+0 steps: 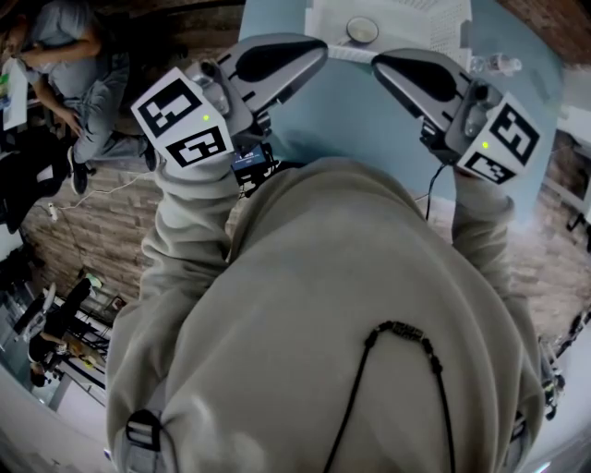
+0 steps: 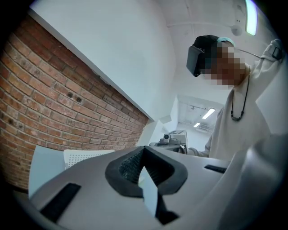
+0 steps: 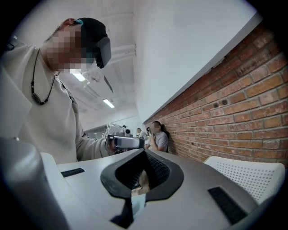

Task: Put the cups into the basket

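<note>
— Counting the grippers?

— Counting two: the left grey gripper (image 1: 319,51) and the right grey gripper (image 1: 377,63), pointing tip to tip, level, above the light blue table (image 1: 369,129).

— Holding anything?

— Holding nothing. Squeezing all the way closed on both sides, pressing black pad against black pad, gripping no cup.

— Counting the cups now?

— Counting one round pale cup (image 1: 362,30), seen from above, seeming to sit inside the white plastic basket with tiny holes (image 1: 425,18) at the far end of the table. Counting one basket too. Also spotting one small clear thing (image 1: 489,63) on the table just beside the basket, too blurry for naming.

— Reading any words?

— Looking at black and white square patterns on the left marker cube (image 1: 185,125) and the right marker cube (image 1: 503,139), one cube per gripper. Spotting one tiny green light (image 1: 205,117) glowing on each cube, making two.

— Counting people?

— Counting two in the head view: one person in a beige hoodie (image 1: 351,305) holding both grippers, and one person in grey (image 1: 78,55) sitting well apart at the left.
</note>
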Available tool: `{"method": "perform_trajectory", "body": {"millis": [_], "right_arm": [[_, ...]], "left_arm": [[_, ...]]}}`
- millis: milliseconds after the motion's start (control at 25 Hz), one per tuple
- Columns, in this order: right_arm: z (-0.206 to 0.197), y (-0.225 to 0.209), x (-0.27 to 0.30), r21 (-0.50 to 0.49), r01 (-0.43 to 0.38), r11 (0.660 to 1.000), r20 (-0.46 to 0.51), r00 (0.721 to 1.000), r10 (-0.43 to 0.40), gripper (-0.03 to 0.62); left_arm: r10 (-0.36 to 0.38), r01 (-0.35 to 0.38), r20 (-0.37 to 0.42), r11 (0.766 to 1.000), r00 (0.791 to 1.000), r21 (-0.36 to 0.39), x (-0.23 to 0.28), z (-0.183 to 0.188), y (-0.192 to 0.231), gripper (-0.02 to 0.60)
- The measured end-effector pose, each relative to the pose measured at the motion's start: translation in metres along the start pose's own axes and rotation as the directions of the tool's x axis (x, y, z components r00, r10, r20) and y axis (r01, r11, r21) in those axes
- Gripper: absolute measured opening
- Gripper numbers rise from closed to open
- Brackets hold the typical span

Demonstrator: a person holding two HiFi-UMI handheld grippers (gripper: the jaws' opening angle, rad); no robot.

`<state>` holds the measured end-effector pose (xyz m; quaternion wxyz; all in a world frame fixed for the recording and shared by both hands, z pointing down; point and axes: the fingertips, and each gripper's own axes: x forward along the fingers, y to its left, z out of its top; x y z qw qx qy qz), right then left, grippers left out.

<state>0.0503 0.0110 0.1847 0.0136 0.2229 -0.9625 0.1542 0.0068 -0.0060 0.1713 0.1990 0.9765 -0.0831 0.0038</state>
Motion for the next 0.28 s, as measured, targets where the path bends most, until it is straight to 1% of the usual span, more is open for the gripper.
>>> {"method": "perform_trajectory", "body": {"millis": [280], "right_arm": [[-0.0008,-0.0005,0.0000,-0.011,-0.004,1.000,-0.010,1.000,0.004,0.011]], "left_arm": [[-0.003,0.003,0.002,1.000,1.000,0.007,0.0017,0.0010,-0.0020,-0.003]]}}
